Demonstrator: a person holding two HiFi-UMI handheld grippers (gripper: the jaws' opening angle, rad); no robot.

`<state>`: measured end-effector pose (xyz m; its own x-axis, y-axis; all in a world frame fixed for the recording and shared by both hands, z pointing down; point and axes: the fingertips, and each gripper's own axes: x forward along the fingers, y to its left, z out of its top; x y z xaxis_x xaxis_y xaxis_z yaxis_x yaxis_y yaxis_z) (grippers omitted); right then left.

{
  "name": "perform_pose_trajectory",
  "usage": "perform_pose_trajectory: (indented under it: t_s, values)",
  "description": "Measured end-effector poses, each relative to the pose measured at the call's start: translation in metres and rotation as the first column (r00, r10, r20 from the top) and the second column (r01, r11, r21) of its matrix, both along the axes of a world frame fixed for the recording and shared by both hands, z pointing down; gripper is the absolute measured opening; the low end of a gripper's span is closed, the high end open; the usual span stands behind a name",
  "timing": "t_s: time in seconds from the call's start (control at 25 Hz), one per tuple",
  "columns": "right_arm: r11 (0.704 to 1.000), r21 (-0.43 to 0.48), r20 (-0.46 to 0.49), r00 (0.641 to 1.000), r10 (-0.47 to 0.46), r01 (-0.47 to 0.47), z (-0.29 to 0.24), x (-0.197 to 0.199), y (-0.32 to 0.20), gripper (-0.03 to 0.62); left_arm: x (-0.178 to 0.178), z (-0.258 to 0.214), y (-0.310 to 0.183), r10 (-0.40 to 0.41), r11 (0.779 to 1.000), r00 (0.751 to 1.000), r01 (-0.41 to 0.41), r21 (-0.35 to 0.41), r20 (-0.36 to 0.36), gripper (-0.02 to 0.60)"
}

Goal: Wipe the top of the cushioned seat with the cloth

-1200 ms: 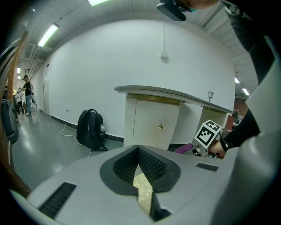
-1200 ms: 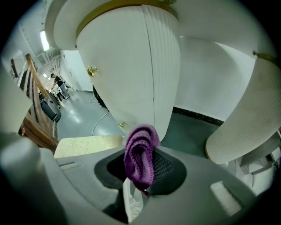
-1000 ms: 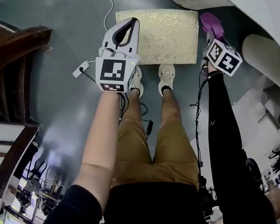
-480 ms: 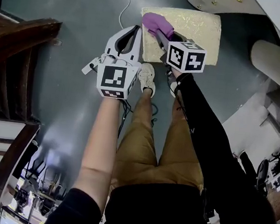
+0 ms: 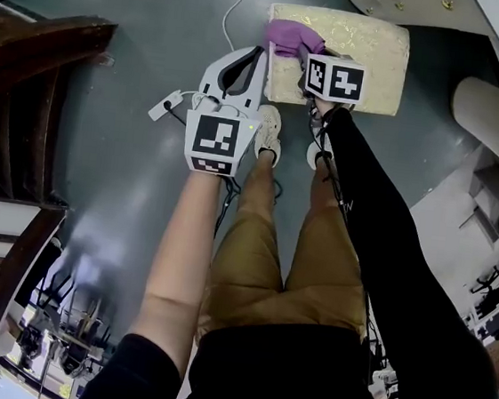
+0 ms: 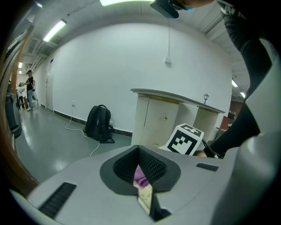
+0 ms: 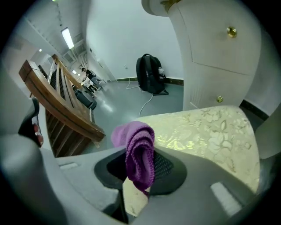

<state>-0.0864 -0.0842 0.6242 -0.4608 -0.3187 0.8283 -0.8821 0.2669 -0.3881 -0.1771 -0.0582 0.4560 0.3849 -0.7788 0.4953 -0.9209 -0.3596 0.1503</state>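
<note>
Purple cloth (image 7: 139,151), right tool (image 7: 137,186) clamped (seat (image 7: 210,132) beneath)

The floor (image 5: 128,91) was grey and glossy, catching pale reflections; a dark wooden stair railing (image 5: 33,53) ran along its left side; a white cable (image 5: 229,4) lay loose on it; against the plain white wall (image 6: 109,70) leaned a black backpack (image 6: 99,124); near that stood a curved cream counter (image 6: 153,116) with small brass knobs; strip lights (image 6: 55,30) glowed on the ceiling.
</note>
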Motion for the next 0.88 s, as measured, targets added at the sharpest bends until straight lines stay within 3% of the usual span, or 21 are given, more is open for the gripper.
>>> perform_pose_trajectory:
  t_s: [0.2,0.48,0.72,0.88]
  values:
    - [1.000,0.008,-0.099,0.995,0.031,-0.030,0.007,0.075,-0.010,0.087,0.021,-0.002,-0.012,-0.010,1.000,1.000,0.010,0.000,-0.011,0.008]
    - [0.988,0.016,-0.197,0.968,0.154,-0.154,0.014,0.208,-0.026,0.087,0.068,-0.002,-0.025,-0.014,1.000,1.000,0.014,-0.018,-0.017,0.008]
    - [0.988,0.022,-0.315,0.936,0.155,-0.156,0.021,0.308,-0.035,0.087,0.101,-0.005,-0.027,-0.031,0.999,0.999,0.030,-0.034,-0.030,0.008]
    - [0.980,0.053,-0.356,0.913,0.197,-0.191,0.017,0.346,-0.039,0.087,0.109,-0.005,-0.030,-0.055,0.998,0.998,0.054,-0.036,-0.038,0.008]
